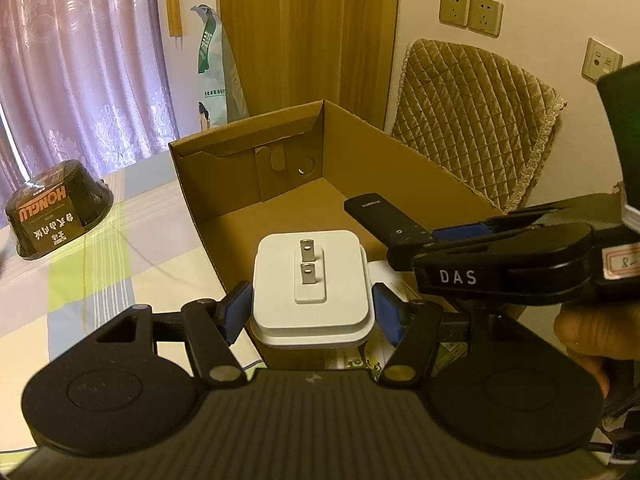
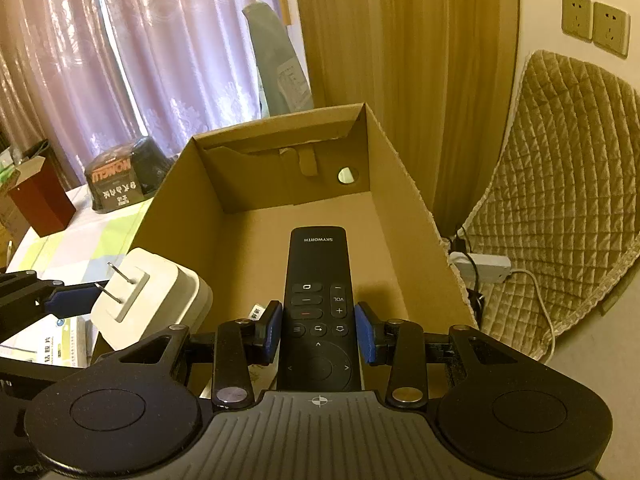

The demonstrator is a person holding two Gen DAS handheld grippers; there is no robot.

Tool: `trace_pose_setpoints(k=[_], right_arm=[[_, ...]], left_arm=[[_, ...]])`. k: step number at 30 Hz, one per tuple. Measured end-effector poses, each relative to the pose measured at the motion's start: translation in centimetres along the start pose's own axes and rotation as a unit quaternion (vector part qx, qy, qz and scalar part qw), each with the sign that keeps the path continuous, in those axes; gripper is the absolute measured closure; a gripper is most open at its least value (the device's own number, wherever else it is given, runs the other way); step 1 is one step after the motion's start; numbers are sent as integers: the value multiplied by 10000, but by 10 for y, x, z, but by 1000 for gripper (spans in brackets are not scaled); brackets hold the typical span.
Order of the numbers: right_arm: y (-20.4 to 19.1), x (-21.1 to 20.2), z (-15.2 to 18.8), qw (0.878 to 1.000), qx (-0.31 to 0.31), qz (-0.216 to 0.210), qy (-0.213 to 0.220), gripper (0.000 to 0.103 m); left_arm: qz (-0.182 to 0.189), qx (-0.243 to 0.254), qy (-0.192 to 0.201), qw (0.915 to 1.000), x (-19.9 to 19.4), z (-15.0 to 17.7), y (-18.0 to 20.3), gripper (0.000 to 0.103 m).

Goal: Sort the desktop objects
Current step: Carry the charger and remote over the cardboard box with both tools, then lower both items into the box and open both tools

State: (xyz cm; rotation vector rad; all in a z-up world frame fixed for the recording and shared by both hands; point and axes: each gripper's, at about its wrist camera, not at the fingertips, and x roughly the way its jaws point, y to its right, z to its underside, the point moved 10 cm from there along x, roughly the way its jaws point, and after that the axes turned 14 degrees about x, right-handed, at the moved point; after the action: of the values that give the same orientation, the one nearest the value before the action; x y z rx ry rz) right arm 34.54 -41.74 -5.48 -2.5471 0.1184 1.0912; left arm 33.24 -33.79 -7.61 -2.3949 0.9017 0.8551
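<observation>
My left gripper point(image 1: 310, 310) is shut on a white plug adapter point(image 1: 312, 284), prongs facing the camera, held at the near edge of an open cardboard box point(image 1: 248, 152). My right gripper point(image 2: 318, 330) is shut on a black Skyworth remote point(image 2: 318, 280), which points into the same box point(image 2: 256, 240). In the left wrist view the remote point(image 1: 384, 216) and the right gripper point(image 1: 452, 236) come in from the right, above the box. The adapter point(image 2: 148, 300) and the left gripper's blue pads point(image 2: 74, 294) show at lower left in the right wrist view.
A black Honglu bowl point(image 1: 58, 216) lies upside down on the checked tablecloth point(image 1: 80, 280), left of the box. A dark red box point(image 2: 40, 200) stands further left. Paper packets point(image 2: 44, 344) lie by the box's near side. A quilted chair point(image 1: 476, 120) and a power strip point(image 2: 480, 266) are to the right.
</observation>
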Motion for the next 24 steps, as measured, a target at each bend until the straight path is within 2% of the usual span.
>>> trace_pose_setpoints(k=[10,24], right_arm=[[3,8,4,9999,-56,-19,-101,65],[-7,-10,-2,9994,-305,-9,154,65]], left_arm=[[34,51,-31,10000,5,3,5,43],[-54,-82,194,9998,-20,0,-3,43]])
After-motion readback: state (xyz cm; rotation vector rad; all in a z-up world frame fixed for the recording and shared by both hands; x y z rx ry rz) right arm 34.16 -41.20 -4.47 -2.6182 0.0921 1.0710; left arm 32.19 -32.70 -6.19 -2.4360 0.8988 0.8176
